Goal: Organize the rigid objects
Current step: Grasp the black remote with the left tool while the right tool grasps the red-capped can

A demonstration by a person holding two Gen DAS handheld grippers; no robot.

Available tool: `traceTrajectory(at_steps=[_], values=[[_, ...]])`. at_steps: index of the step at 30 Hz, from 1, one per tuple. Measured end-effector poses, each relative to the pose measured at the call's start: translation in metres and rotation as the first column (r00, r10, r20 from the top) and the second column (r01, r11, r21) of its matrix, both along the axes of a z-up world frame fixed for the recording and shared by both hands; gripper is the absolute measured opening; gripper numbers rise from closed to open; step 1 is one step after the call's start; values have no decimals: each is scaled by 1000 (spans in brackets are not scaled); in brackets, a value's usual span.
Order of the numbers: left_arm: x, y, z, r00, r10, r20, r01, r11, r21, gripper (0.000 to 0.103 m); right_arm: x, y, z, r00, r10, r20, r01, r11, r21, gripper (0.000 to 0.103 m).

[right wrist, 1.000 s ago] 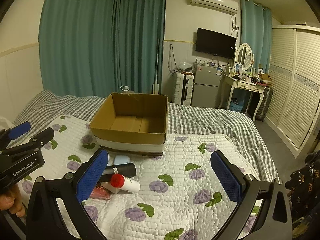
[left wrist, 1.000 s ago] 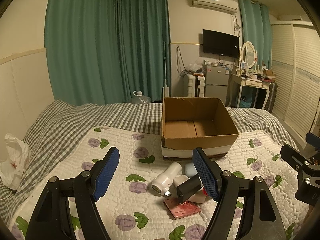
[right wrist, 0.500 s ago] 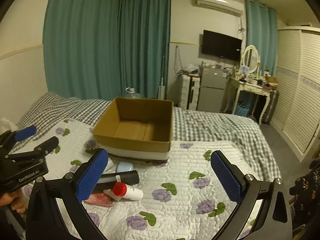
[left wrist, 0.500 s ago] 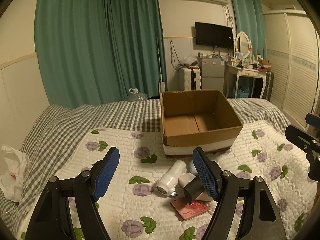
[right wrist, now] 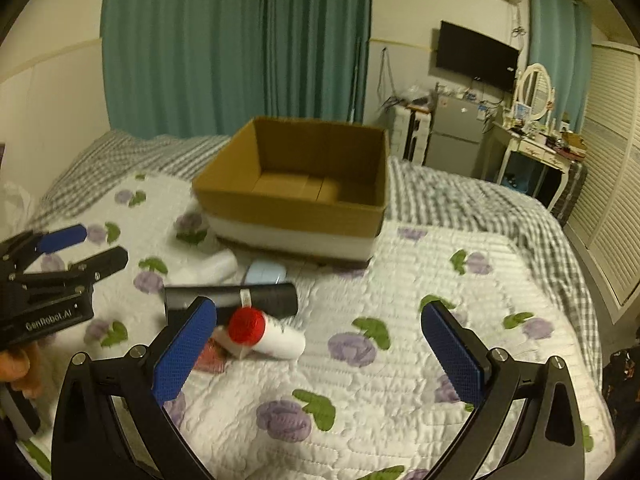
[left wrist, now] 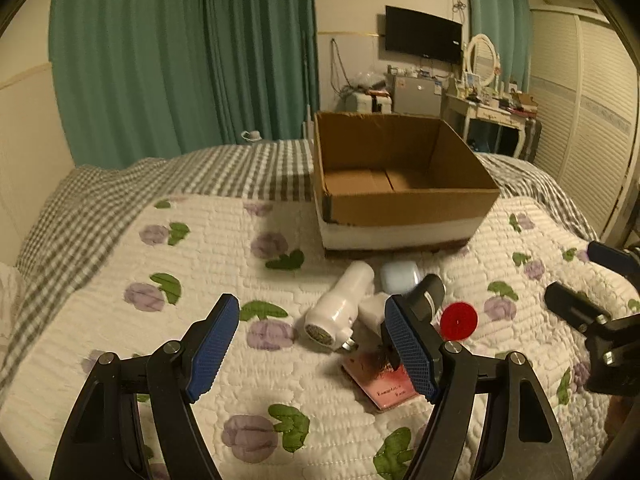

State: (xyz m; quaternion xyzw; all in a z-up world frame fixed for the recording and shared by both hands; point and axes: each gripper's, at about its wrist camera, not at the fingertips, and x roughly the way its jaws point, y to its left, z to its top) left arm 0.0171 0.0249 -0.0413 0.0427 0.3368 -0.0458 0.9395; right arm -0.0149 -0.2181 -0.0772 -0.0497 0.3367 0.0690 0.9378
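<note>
An open cardboard box (left wrist: 400,204) stands on the quilted bed, also in the right wrist view (right wrist: 296,220). In front of it lies a pile: a white cylindrical device (left wrist: 340,308), a light blue case (left wrist: 399,276), a black cylinder (right wrist: 232,298), a white bottle with a red cap (right wrist: 264,334) and a pink flat packet (left wrist: 384,384). My left gripper (left wrist: 316,350) is open and empty, just short of the pile. My right gripper (right wrist: 320,350) is open and empty, to the right of the pile.
The bed has a flowered quilt (left wrist: 200,264) over a checked blanket (left wrist: 100,204). A white plastic bag (right wrist: 12,208) lies at the left edge. Beyond the bed stand teal curtains, a fridge (right wrist: 456,136), a dressing table (right wrist: 532,152) and wardrobe doors.
Both grippers have moved forward and lower toward the pile; the box and objects look larger. Both stay open and empty.
</note>
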Motion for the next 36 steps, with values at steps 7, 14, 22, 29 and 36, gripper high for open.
traceTrajectory(at_steps=[7,14,22,29,36], values=[[8,-10,-24,993,-92,-73,91,996,-17,76,10,8,-39,996,50,-71,-51,999,-7,103],[19,-18,-36,982,-132,-133,123,990,-74,76,28,17,-73,988,84,-133,-84,996,2,103],[36,-24,-45,964,-187,-188,155,973,-173,76,51,25,-86,976,162,-144,-159,987,31,101],[51,-28,-54,950,-212,-230,149,953,-262,75,71,30,-99,952,226,-204,-216,974,72,72],[56,-47,-59,932,-265,-247,187,936,-297,71,64,13,-91,965,199,-173,-187,979,85,39]])
